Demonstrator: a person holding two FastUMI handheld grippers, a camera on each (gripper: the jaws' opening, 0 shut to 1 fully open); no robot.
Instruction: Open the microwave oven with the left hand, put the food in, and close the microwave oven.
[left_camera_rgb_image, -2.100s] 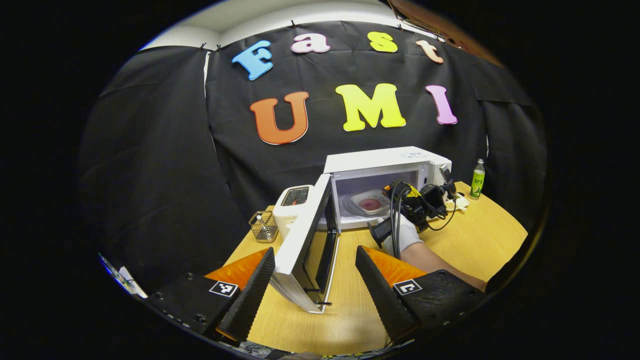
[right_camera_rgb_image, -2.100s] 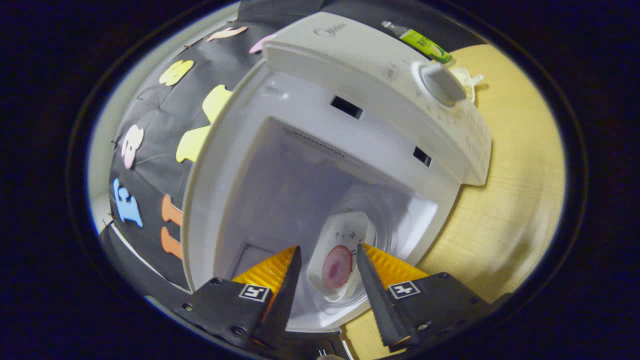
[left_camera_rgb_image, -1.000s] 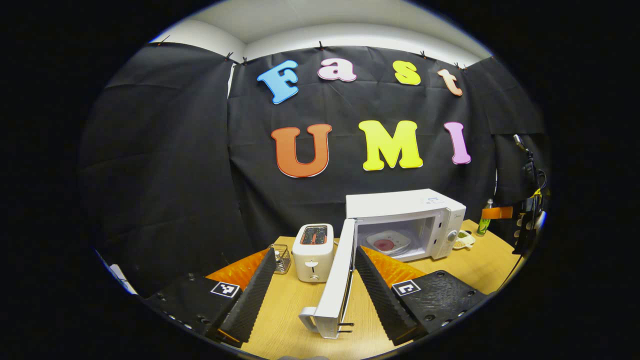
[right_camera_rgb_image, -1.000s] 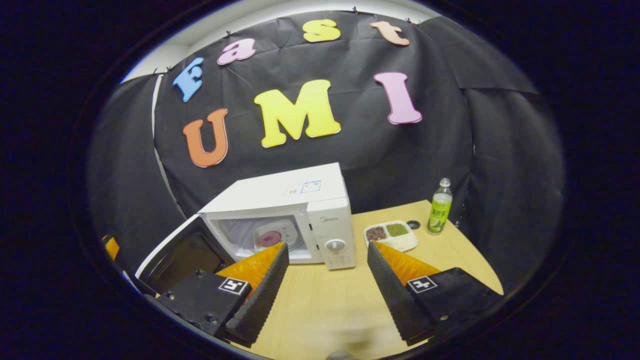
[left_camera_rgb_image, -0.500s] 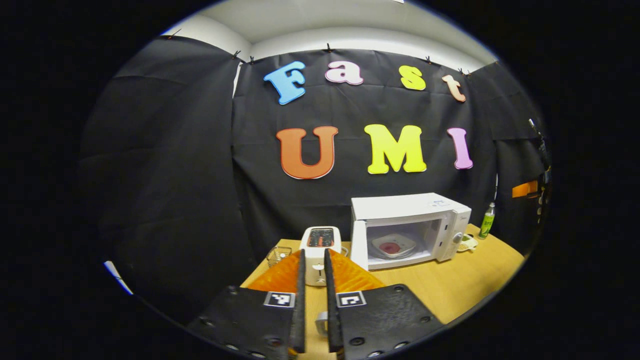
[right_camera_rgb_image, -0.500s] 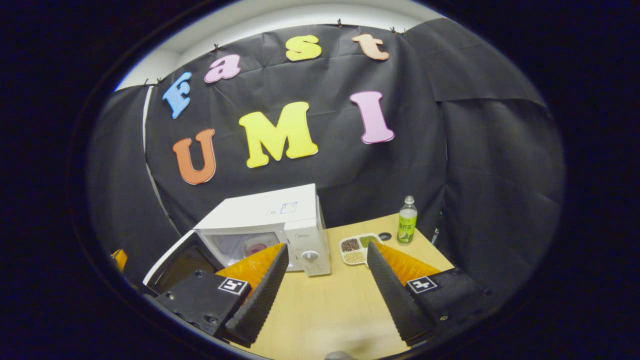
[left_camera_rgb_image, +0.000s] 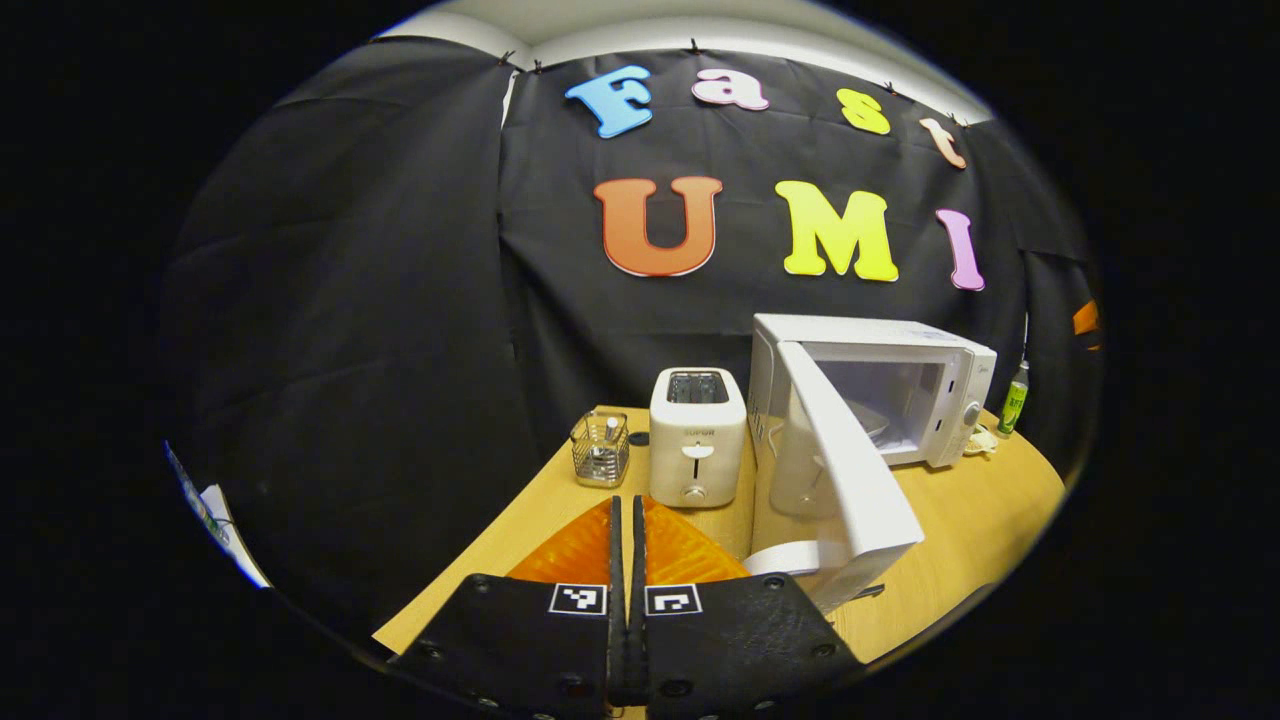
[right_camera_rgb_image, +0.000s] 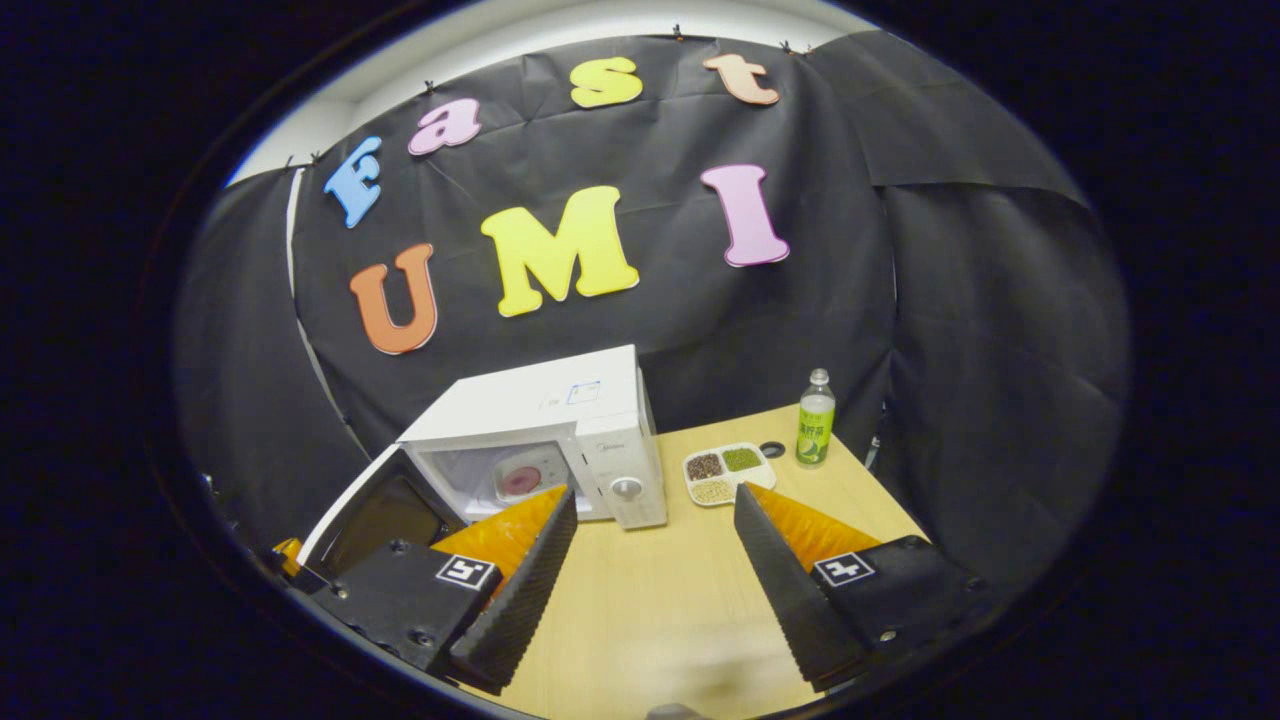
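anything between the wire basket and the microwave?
Yes: a white toaster stands between the wire basket and the microwave, seen in the left gripper view.

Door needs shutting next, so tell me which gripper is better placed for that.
Left. The left gripper, fingers closed together, sits just beside the microwave door, which stands half open. The right gripper is open and back from the microwave; the plate of food is already inside.

In the left gripper view we look low across the table (left_camera_rgb_image: 560, 495) from its left end; the right gripper view faces it from the front. Both share the microwave (left_camera_rgb_image: 905, 385) (right_camera_rgb_image: 560, 415).
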